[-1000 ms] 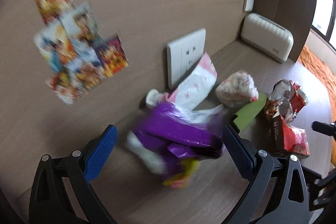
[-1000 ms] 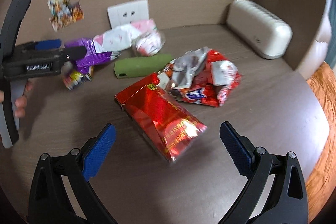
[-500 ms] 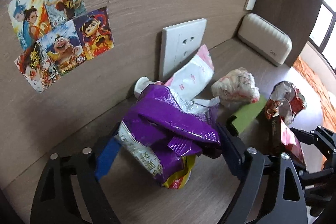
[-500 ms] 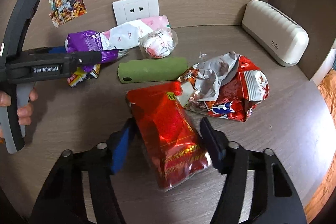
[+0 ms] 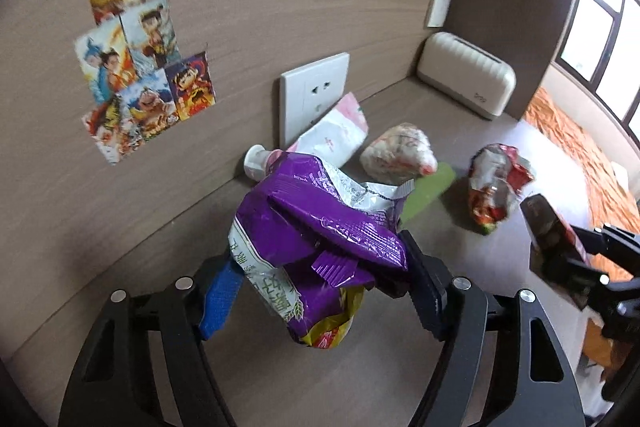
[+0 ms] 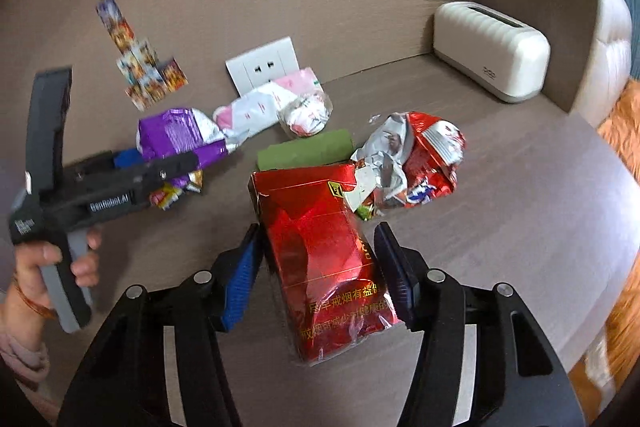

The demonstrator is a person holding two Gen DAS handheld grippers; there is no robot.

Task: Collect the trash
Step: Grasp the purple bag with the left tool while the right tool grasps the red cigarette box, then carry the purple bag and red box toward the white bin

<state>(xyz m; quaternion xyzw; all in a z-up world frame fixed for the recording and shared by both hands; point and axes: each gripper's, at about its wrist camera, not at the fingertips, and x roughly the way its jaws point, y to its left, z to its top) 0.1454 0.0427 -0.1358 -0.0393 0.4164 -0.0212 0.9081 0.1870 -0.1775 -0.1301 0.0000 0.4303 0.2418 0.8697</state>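
The left claw [image 5: 320, 291] was clamped on a crumpled purple snack bag [image 5: 316, 235], its blue pad pressed into one side and the dark finger into the other, the bag held clear of the brown tabletop [image 5: 168, 239]. Just beyond the bag lay a pink-and-white pouch [image 5: 336, 137] against a white wall socket [image 5: 314, 99], with a balled clear wrapper [image 5: 396, 155] and a green case [image 5: 426, 193] a little farther out to the right. Farther right sat a crushed red-and-silver chip bag [image 5: 498, 183], and a cream ribbed box [image 5: 466, 83] stood far ahead at the wall. Cartoon stickers [image 5: 140, 83] hung on the wall up to the left. In the right wrist view, the right claw [image 6: 320, 275] was closed on a shiny red cigarette carton [image 6: 320, 251], a finger on each long side; whether the carton touched the tabletop could not be told. Directly ahead of it lay the green case [image 6: 306, 151] and, to the right, the chip bag [image 6: 416, 159]. Off to the left, a hand [image 6: 48, 267] held the left claw [image 6: 176, 167] with the purple snack bag [image 6: 176, 135] in it.
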